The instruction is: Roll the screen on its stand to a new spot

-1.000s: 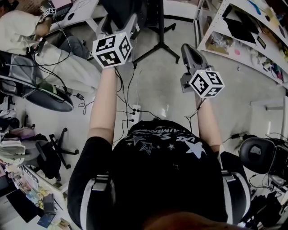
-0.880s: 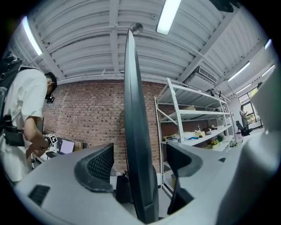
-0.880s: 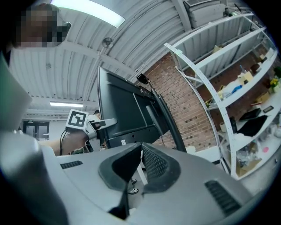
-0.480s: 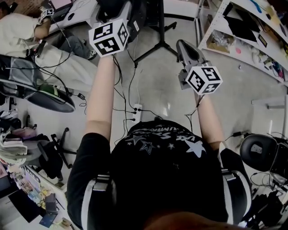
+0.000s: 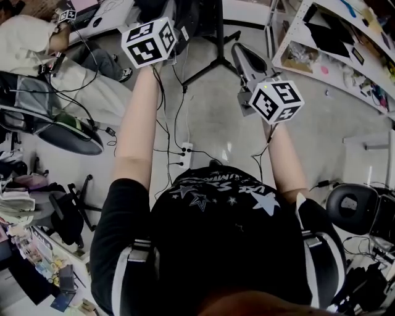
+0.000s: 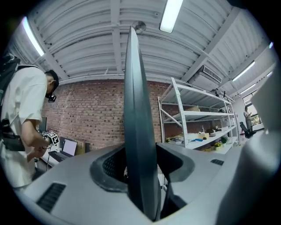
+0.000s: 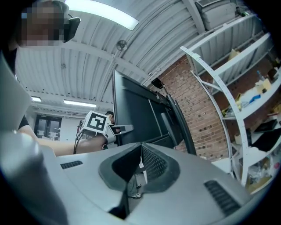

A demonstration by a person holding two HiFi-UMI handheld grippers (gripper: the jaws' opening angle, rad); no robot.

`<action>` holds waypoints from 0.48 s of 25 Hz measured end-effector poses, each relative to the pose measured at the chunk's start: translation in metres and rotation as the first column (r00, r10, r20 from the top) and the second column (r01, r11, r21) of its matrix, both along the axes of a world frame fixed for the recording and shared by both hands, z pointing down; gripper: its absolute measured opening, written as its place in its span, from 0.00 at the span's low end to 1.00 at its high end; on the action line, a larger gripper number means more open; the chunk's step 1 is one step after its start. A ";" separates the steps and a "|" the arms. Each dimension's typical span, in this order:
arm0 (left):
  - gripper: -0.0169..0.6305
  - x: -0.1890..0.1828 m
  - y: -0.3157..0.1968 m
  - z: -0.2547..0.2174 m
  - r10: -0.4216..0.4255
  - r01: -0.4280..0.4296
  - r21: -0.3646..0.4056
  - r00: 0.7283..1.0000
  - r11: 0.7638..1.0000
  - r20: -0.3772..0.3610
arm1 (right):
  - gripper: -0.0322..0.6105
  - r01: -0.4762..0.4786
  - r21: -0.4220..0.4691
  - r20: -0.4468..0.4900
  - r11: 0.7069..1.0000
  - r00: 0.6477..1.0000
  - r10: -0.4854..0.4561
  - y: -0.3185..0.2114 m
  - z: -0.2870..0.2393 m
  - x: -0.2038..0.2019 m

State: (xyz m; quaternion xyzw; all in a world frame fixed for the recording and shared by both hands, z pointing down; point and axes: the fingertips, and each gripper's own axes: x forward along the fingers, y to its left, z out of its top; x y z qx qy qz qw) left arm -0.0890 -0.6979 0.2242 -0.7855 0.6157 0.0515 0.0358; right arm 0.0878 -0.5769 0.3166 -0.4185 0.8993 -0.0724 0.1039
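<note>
The dark screen (image 5: 200, 13) stands at the top of the head view on a black stand with splayed legs (image 5: 213, 65). My left gripper (image 5: 177, 21) reaches up to the screen's side edge. In the left gripper view that edge (image 6: 137, 132) runs upright through the jaws (image 6: 141, 184), which have just been closing and now press on it from both sides. My right gripper (image 5: 242, 54) hangs in the air right of the stand, apart from it. In its own view the jaws (image 7: 134, 182) show a narrow slit with nothing in it, and the screen's back (image 7: 140, 114) lies ahead.
A person in light clothes (image 5: 31, 43) sits at a desk at the top left, beside an office chair (image 5: 62, 133). Cables and a power strip (image 5: 185, 154) lie on the floor below my arms. White shelving (image 5: 333, 55) lines the right side. Another black chair (image 5: 355, 210) stands at the right.
Both marker cubes have shifted toward the top of the head view, closer to the screen. The right gripper rose the most.
</note>
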 end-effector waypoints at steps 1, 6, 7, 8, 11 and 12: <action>0.36 -0.001 0.000 -0.001 -0.007 0.007 -0.003 1.000 1.000 -0.007 | 0.06 0.007 -0.004 0.006 1.000 1.000 -0.007 0.003 -0.001 -0.003; 0.35 -0.004 0.004 -0.005 -0.026 0.026 -0.008 0.999 1.000 -0.030 | 0.06 0.013 0.001 -0.015 1.000 1.000 -0.013 0.014 -0.005 -0.014; 0.35 -0.004 0.006 -0.006 -0.026 0.026 -0.008 0.999 1.000 -0.032 | 0.06 0.013 0.000 -0.014 1.000 1.000 -0.013 0.017 -0.005 -0.015; 0.35 -0.005 0.009 -0.006 -0.024 0.024 -0.006 0.999 1.000 -0.033 | 0.06 0.011 -0.001 -0.014 1.000 1.000 -0.011 0.019 -0.005 -0.015; 0.35 -0.004 0.020 -0.005 -0.010 0.010 0.003 0.999 1.000 -0.037 | 0.06 -0.002 0.000 -0.021 1.000 1.000 0.002 0.027 -0.004 -0.016; 0.35 -0.001 0.023 -0.004 -0.004 0.004 0.006 0.999 1.000 -0.038 | 0.06 -0.008 0.000 -0.022 1.000 1.000 0.008 0.031 -0.003 -0.017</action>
